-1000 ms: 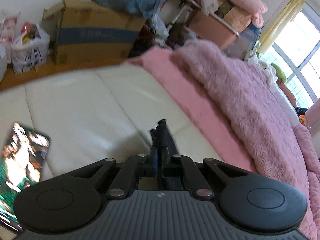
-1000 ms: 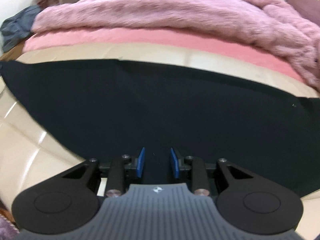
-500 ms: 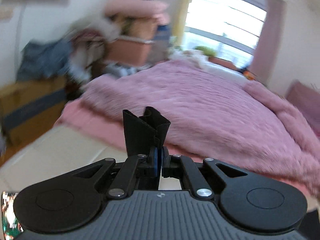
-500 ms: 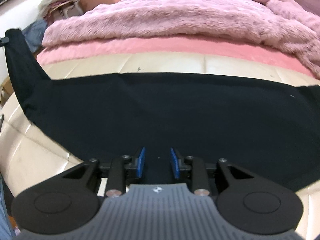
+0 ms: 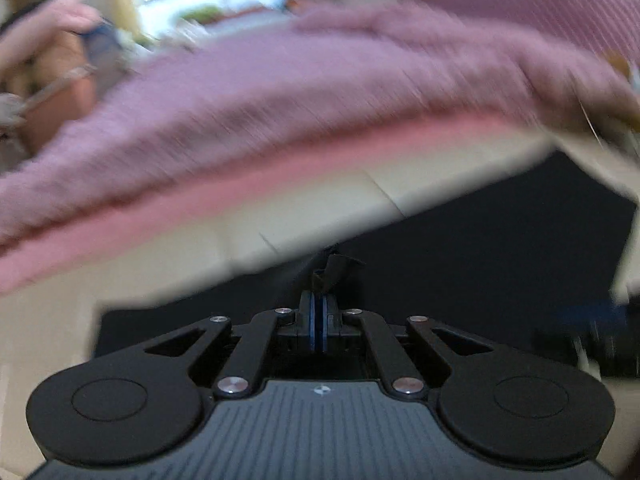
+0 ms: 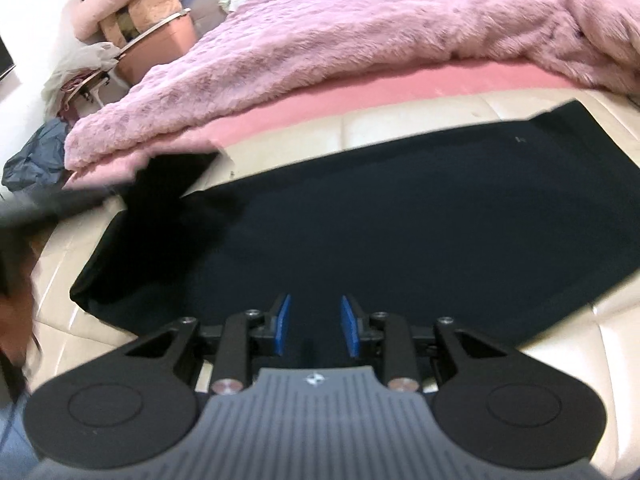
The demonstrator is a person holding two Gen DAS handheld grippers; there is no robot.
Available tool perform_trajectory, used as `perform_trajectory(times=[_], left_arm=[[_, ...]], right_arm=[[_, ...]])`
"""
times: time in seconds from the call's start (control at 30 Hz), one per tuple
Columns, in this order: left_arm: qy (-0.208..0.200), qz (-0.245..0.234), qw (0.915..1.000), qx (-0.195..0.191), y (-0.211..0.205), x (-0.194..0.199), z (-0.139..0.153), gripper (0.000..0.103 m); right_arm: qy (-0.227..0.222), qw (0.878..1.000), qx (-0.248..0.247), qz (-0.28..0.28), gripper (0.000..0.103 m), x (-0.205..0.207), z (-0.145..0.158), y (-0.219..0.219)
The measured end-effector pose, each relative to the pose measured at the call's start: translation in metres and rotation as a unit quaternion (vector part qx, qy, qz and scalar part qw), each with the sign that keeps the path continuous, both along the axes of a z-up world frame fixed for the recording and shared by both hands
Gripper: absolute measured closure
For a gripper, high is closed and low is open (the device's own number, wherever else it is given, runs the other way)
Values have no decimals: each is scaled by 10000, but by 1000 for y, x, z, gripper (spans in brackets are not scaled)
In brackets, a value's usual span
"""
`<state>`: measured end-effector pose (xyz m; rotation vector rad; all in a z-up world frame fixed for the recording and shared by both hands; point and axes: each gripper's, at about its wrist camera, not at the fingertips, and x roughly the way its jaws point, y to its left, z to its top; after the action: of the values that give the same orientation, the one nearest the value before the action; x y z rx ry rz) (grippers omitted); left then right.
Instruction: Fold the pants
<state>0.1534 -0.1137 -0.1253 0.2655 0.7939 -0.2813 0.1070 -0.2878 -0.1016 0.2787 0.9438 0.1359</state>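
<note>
The black pants [image 6: 400, 216] lie spread across the cream padded surface [image 6: 384, 128]. My left gripper [image 5: 319, 312] is shut on a bunched end of the pants [image 5: 336, 266] and holds it above the rest of the cloth [image 5: 480, 248]; this view is blurred by motion. In the right wrist view that lifted end [image 6: 172, 184] hangs at the left, folding back over the cloth. My right gripper [image 6: 315, 320] is open, its blue pads [image 6: 283, 322] just over the near edge of the pants, holding nothing.
A fluffy pink-purple blanket [image 6: 360, 40] over a pink sheet [image 6: 400, 92] lies beyond the pants. Storage boxes and bags [image 6: 148, 28] and a blue bundle of clothes [image 6: 36, 152] are piled at the far left.
My left gripper has swung the pants end from the far left towards the right, over the spread cloth. The right gripper has stayed open over the near edge.
</note>
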Motion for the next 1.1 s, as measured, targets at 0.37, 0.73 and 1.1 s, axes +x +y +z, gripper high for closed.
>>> perform_trajectory(times=[0.37,0.73,1.1], left_arm=[[1430,-468,9757,-1589,32,10,-17,75],[1383,87,9840,-1121,18,36,-23,53],[1787,215,9714,-1551,36,54,-30,95]], right_arm=[[161,9996,213,81,78,-9,-13,4],[-40,9994,196,277,78,-2,-17,15],[-133,9982,382,442,78,7,-20,12]])
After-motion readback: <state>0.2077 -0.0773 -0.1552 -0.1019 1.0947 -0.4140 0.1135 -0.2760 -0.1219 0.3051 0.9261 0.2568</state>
